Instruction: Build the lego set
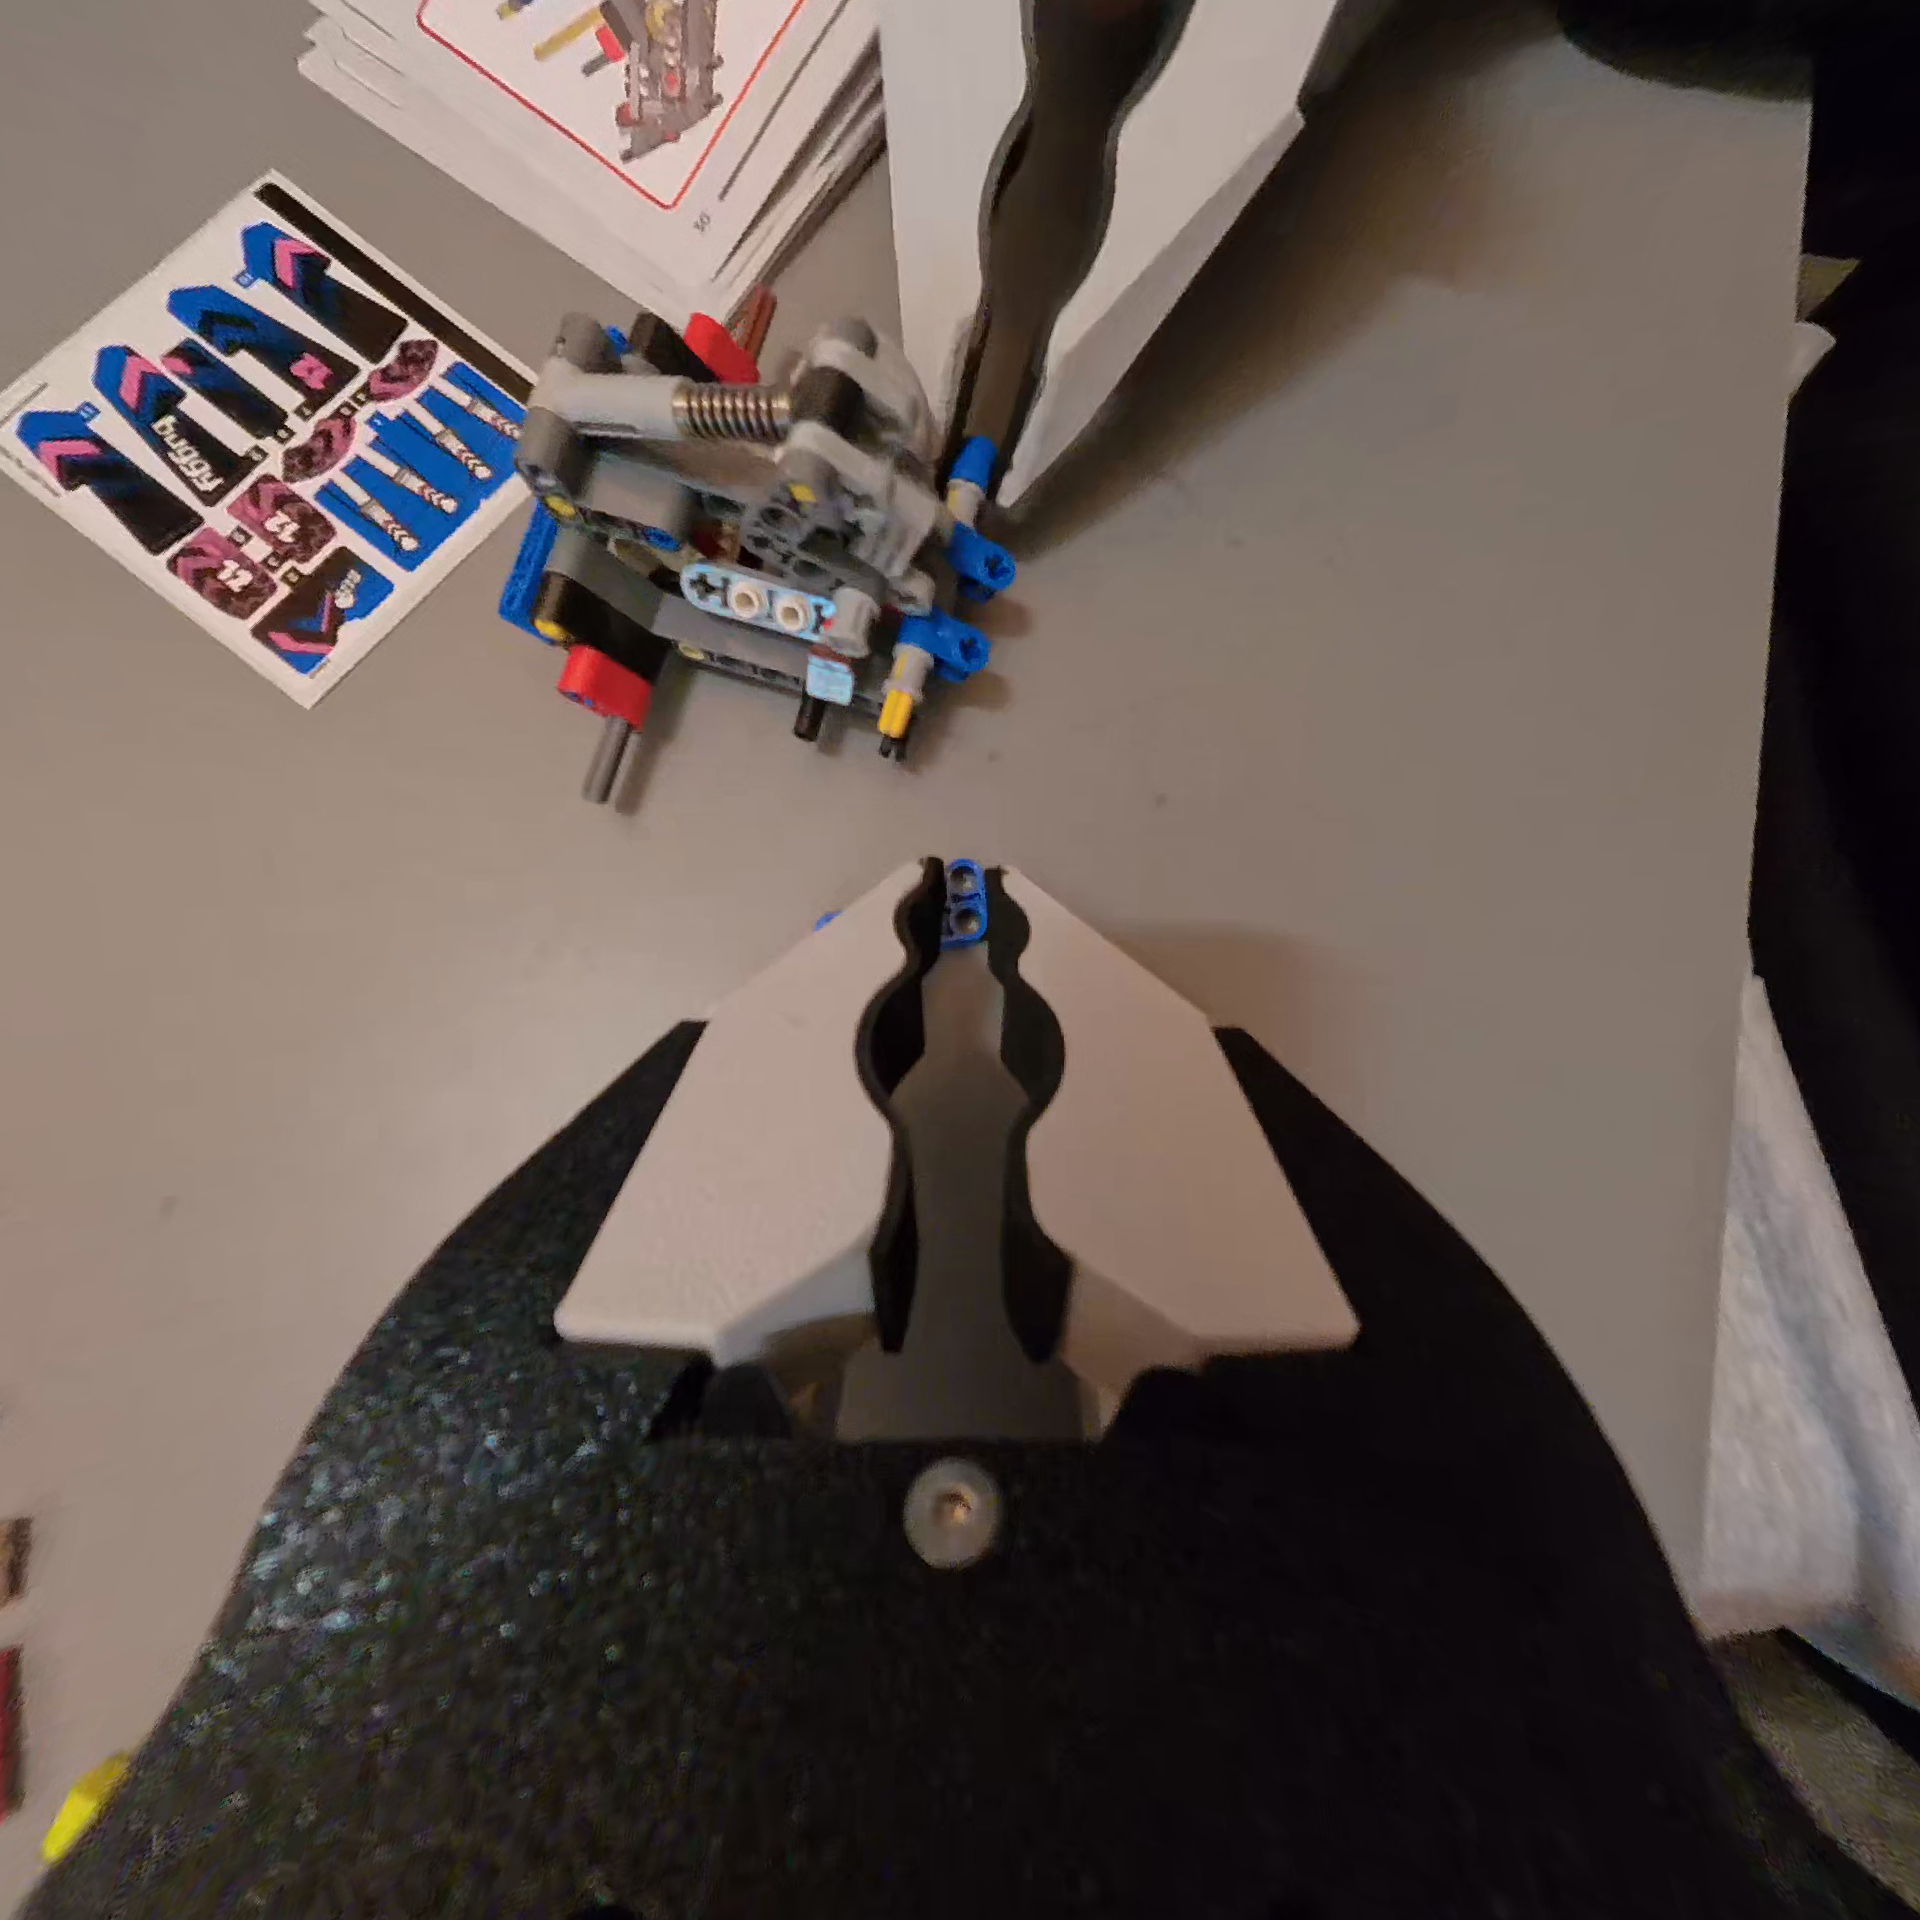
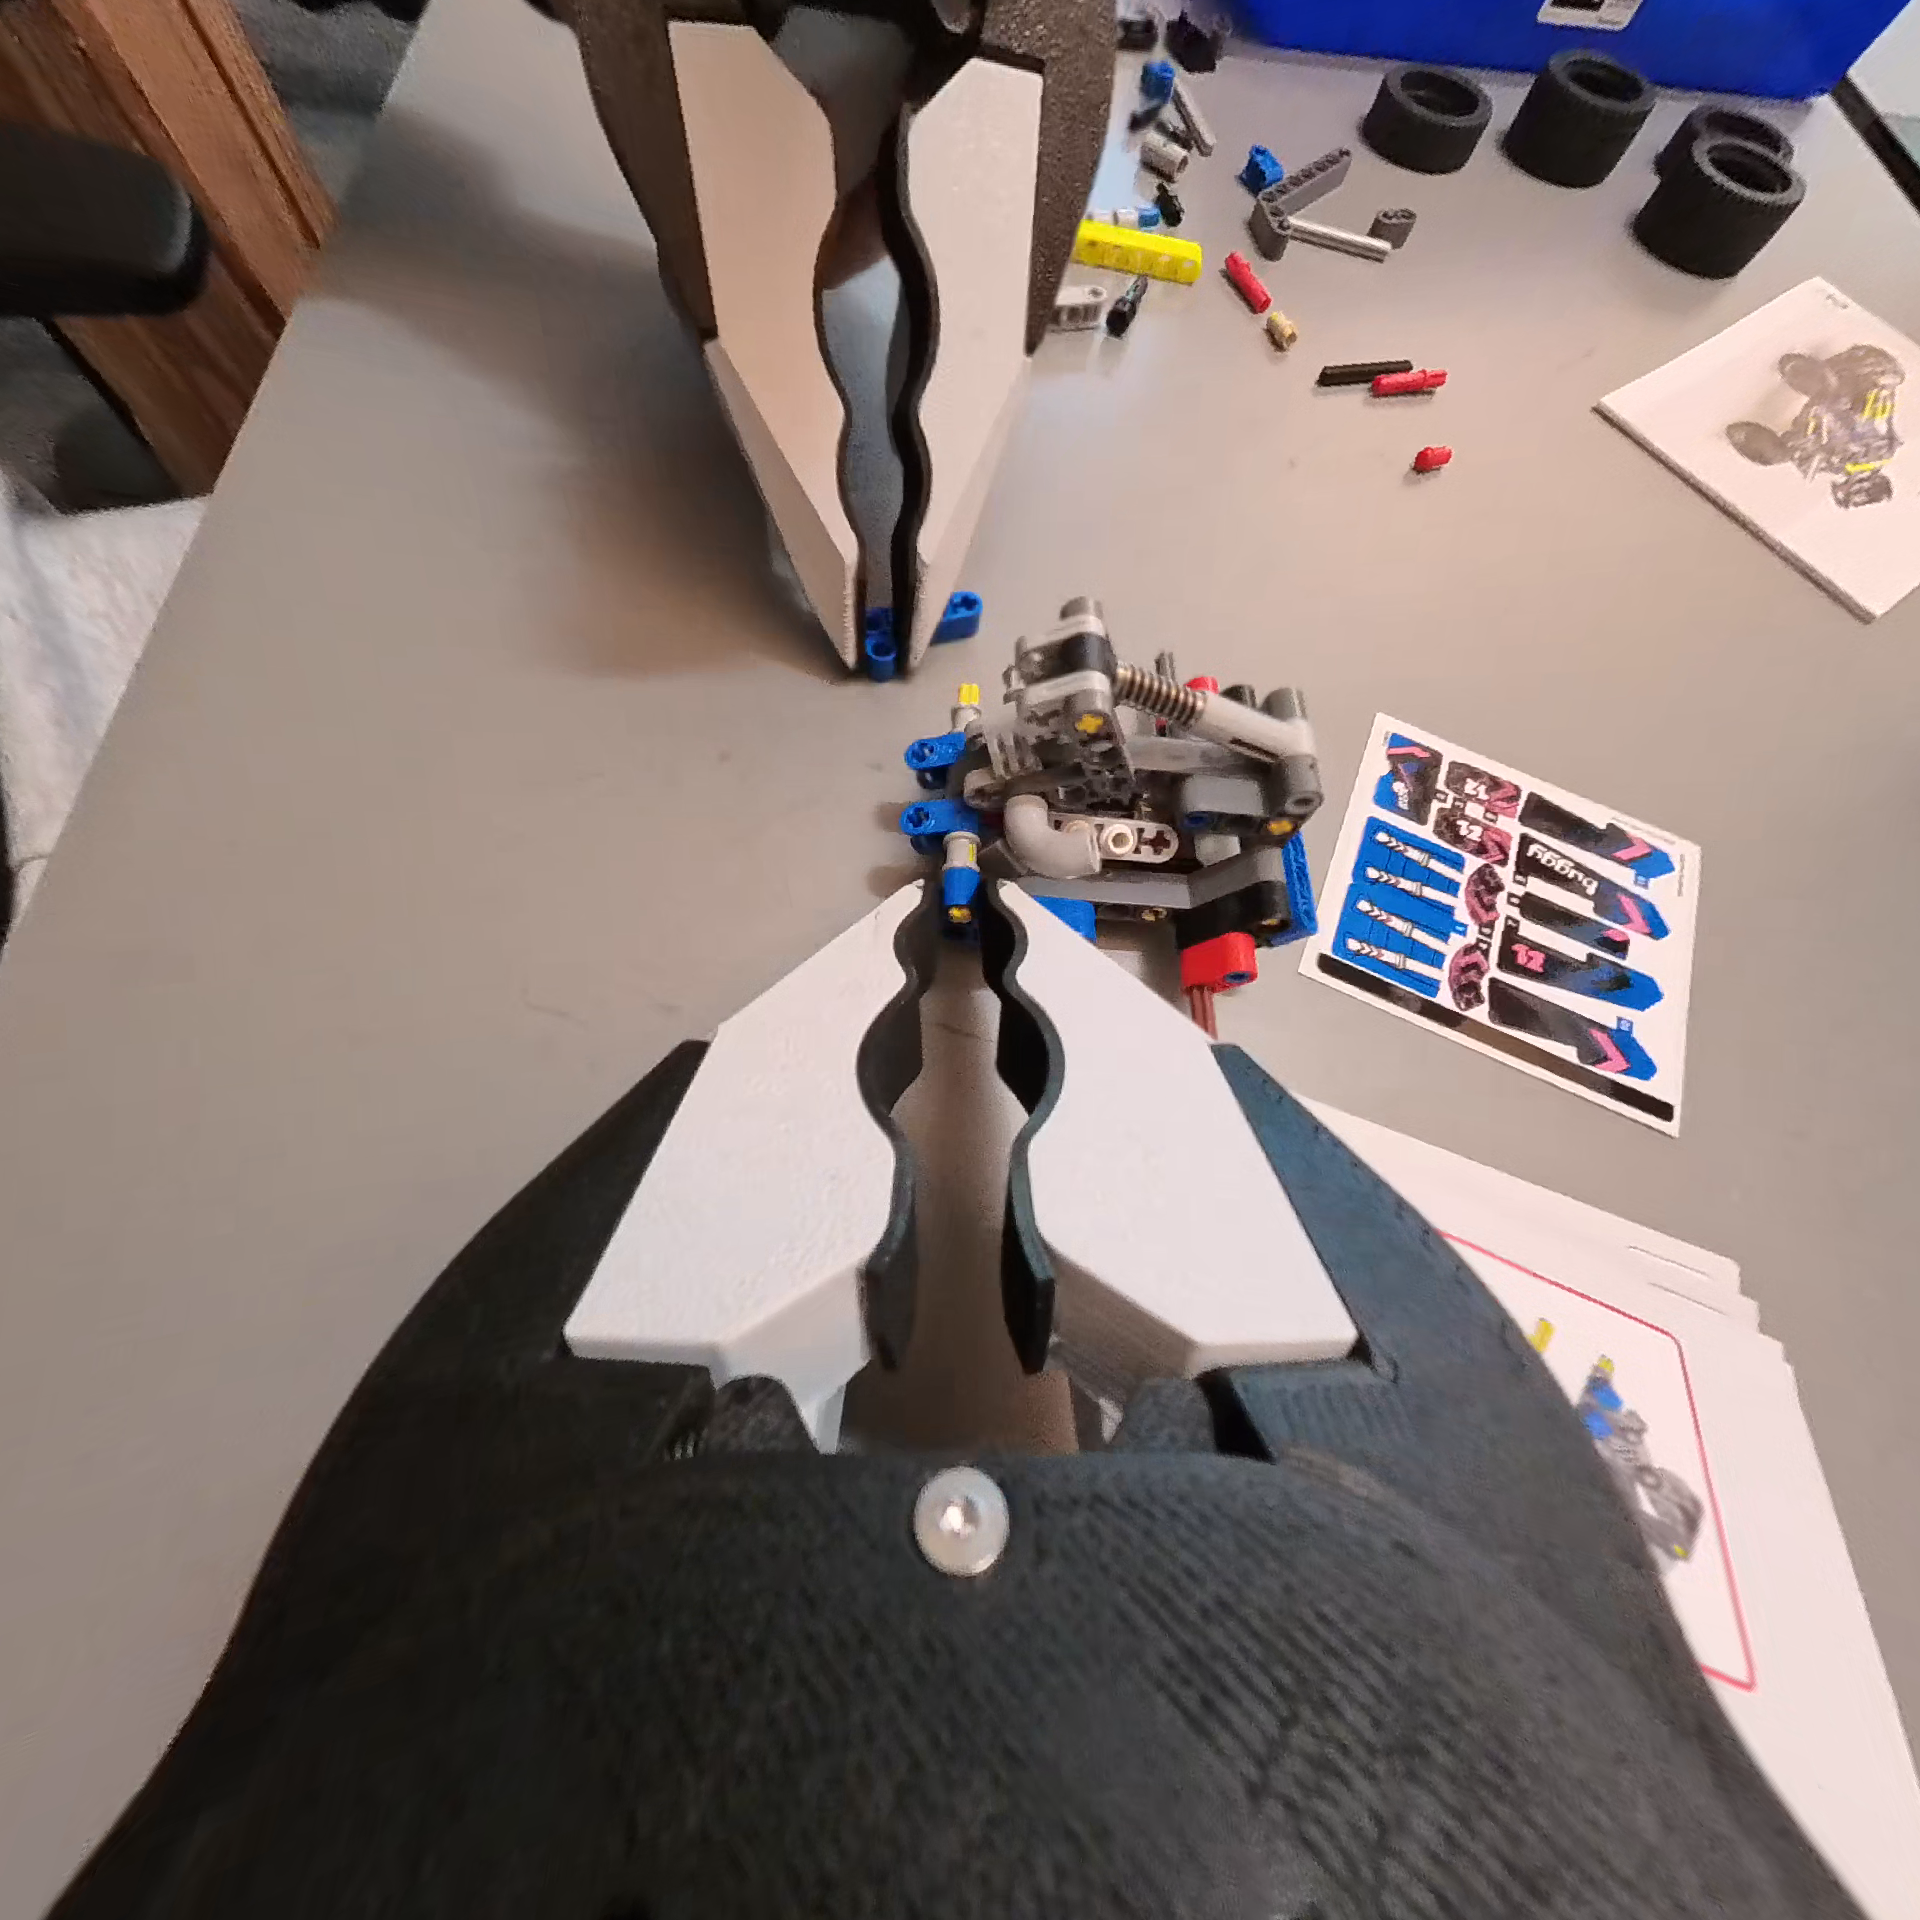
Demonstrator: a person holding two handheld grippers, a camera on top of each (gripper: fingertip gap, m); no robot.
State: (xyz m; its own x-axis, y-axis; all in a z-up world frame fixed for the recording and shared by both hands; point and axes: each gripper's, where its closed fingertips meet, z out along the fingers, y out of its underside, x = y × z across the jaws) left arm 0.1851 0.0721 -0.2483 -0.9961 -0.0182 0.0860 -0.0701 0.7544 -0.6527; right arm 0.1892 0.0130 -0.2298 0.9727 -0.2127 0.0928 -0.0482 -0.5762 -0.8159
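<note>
A partly built grey, black and blue lego assembly point(image 1: 727, 509) with a metal spring lies on the grey table; it also shows in the right wrist view point(image 2: 1122, 810). My left gripper point(image 1: 964, 868) is shut on a small blue two-hole lego piece point(image 1: 964, 904), low over the table just short of the assembly; from the right wrist view, the left gripper point(image 2: 883, 649) holds that piece point(image 2: 879, 636) upright. My right gripper point(image 2: 961, 896) is closed around a blue connector point(image 2: 958, 883) at the assembly's near corner, and in the left wrist view the right gripper point(image 1: 979, 483) stands behind the assembly.
A sticker sheet point(image 1: 260, 436) point(image 2: 1507, 914) lies beside the assembly. An open instruction booklet point(image 1: 623, 94) point(image 2: 1558, 1403) is close by. Loose lego parts point(image 2: 1143, 249), several black tyres point(image 2: 1579, 114), a blue bin point(image 2: 1558, 31) and a second booklet point(image 2: 1787, 436) sit farther back. Spacing between my two grippers at the tips: around 7 cm.
</note>
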